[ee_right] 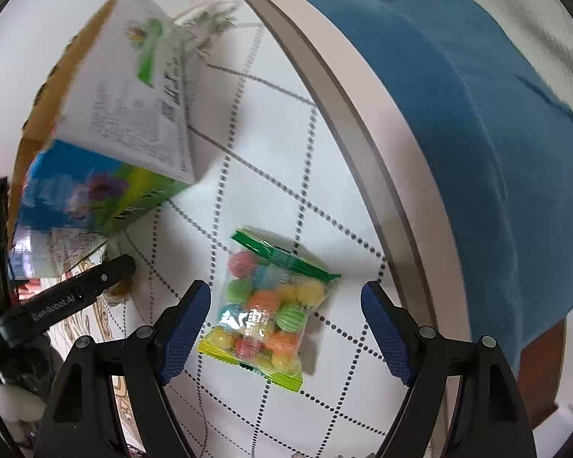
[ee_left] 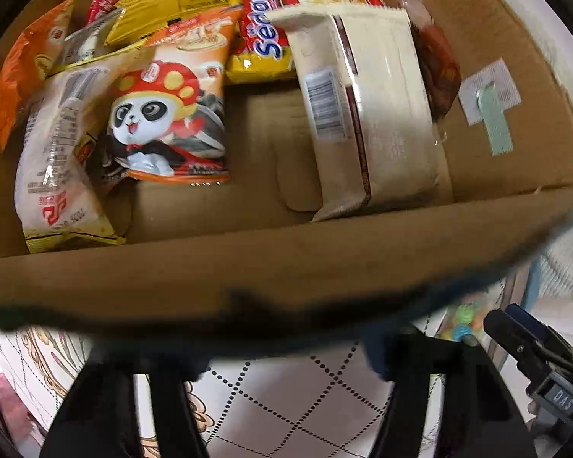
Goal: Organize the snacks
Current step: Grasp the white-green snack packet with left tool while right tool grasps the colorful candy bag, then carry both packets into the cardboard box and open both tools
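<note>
The right gripper (ee_right: 285,324), fingers spread, is straddling the candy bag (ee_right: 268,310) on the table (ee_right: 248,175); closing crooked risks pinching only film, while the left fingers' state stays unreadable.

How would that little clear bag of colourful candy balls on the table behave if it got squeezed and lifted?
The candy bag looks like thin, loose film, so it would probably sag and crinkle. The round sweets inside would likely shift around as it lifts. It seems small and light, and its glossy wrapper might slip between the pads.
</note>
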A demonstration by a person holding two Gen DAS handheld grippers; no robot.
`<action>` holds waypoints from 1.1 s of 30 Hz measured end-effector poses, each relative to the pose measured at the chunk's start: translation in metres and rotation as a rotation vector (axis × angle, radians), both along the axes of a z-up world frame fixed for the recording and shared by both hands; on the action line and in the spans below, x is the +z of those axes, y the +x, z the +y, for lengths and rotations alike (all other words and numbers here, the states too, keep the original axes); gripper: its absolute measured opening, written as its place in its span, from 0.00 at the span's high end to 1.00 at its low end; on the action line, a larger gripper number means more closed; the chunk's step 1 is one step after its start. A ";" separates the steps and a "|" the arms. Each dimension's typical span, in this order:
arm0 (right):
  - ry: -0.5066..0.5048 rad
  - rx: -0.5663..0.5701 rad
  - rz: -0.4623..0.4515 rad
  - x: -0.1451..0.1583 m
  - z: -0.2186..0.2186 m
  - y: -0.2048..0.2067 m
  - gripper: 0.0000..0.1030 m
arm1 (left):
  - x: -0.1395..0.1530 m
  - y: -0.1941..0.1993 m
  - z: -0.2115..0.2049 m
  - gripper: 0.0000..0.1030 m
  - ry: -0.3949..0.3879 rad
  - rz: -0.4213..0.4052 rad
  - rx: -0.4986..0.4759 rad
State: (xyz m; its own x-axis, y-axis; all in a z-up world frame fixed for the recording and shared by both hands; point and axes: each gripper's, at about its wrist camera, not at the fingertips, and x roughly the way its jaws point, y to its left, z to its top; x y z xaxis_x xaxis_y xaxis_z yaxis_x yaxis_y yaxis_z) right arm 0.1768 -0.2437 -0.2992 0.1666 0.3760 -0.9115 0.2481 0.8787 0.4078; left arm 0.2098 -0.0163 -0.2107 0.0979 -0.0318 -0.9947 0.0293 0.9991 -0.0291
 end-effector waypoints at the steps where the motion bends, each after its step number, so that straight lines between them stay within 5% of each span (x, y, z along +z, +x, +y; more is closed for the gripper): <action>1: 0.012 -0.002 0.007 -0.004 0.001 0.000 0.19 | 0.000 -0.004 0.000 0.45 0.006 -0.005 -0.011; 5: 0.076 -0.005 0.060 -0.027 0.008 0.015 0.29 | -0.005 -0.026 0.008 0.46 0.026 0.010 -0.023; 11: -0.036 0.152 -0.019 -0.014 0.054 0.004 0.44 | -0.007 -0.065 0.044 0.46 0.028 0.054 -0.002; 15: -0.117 0.308 -0.065 -0.003 0.094 -0.011 0.45 | -0.011 -0.088 0.071 0.46 0.020 0.080 0.032; 22: -0.148 0.507 -0.104 0.008 0.154 -0.034 0.45 | -0.018 -0.110 0.114 0.43 -0.112 0.133 0.157; 27: -0.137 0.527 -0.065 0.001 0.172 -0.034 0.43 | -0.034 -0.108 0.152 0.37 -0.160 0.148 0.193; 33: -0.097 0.492 -0.035 -0.010 0.178 -0.030 0.42 | -0.019 -0.108 0.121 0.43 -0.086 0.126 0.159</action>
State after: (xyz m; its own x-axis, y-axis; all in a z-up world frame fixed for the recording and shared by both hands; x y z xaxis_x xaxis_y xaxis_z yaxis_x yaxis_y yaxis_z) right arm 0.1468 -0.0658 -0.3095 0.0223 0.3314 -0.9432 -0.2175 0.9225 0.3190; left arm 0.1016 0.1047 -0.2293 -0.0161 -0.1115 -0.9936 -0.1375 0.9846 -0.1083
